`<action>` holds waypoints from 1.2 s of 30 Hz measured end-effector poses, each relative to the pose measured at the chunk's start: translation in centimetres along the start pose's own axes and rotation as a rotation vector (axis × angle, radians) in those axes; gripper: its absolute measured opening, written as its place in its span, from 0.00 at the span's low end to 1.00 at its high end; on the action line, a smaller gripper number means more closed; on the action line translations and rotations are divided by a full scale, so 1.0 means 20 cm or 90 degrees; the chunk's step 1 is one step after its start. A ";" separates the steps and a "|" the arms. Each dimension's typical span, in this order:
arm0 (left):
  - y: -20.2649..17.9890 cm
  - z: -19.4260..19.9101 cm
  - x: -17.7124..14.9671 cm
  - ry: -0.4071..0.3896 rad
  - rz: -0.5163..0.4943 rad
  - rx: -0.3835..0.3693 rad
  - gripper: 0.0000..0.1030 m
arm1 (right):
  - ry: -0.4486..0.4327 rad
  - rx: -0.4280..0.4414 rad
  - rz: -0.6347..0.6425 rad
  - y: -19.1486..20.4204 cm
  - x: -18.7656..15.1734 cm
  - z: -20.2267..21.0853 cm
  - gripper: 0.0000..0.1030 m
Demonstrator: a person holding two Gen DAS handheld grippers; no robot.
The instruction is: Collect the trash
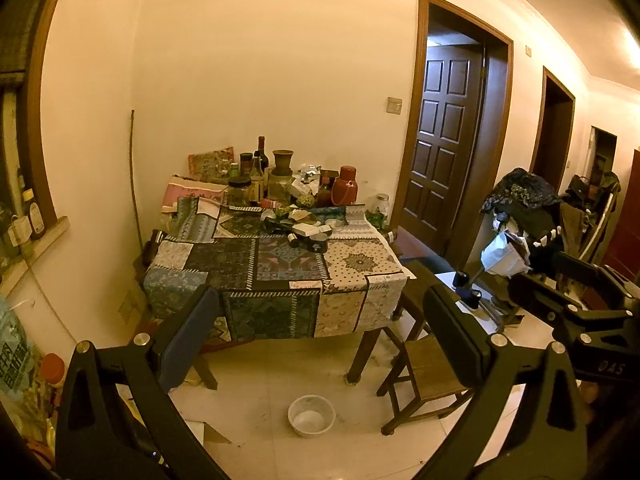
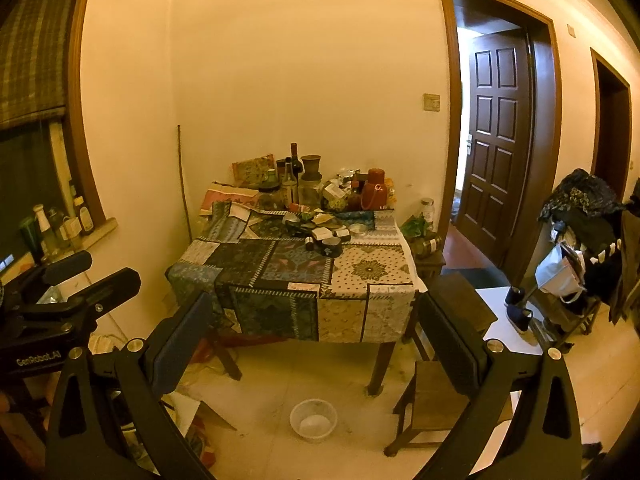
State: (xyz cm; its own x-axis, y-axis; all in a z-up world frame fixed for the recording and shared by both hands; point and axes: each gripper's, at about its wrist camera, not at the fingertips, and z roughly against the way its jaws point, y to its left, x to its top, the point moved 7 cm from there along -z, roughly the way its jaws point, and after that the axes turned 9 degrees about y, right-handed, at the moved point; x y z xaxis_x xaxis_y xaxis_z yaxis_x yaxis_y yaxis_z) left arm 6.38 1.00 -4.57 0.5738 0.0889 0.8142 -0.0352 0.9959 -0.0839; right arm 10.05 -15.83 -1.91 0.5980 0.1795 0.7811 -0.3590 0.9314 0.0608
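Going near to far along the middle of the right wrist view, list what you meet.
White bowl on the floor → patchwork tablecloth → small dark cups → clutter of bottles and jars, with the red flask → bare wall.

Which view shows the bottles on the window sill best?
Right wrist: the bottles stand in a row on the sill, several distinct. Left wrist shows only one or two bottles squeezed at the distorted left edge.
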 end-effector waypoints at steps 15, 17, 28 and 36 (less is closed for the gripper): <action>0.02 0.00 0.00 0.001 0.000 0.000 1.00 | 0.001 0.002 0.001 0.02 0.00 -0.01 0.99; 0.02 -0.01 0.00 0.000 0.000 0.000 1.00 | 0.002 0.002 0.000 0.02 0.00 -0.01 0.99; 0.02 -0.01 0.00 0.001 0.000 0.000 1.00 | 0.001 0.009 0.010 0.02 0.00 -0.01 0.99; 0.03 -0.01 0.00 0.002 0.000 0.000 1.00 | 0.002 0.009 0.010 0.04 0.00 -0.01 0.99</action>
State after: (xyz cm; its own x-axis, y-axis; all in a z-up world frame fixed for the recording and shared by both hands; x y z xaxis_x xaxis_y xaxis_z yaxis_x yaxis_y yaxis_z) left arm 6.52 1.58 -4.71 0.5759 0.0888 0.8127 -0.0353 0.9959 -0.0838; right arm 9.96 -15.09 -1.94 0.5946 0.1949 0.7800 -0.3783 0.9239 0.0576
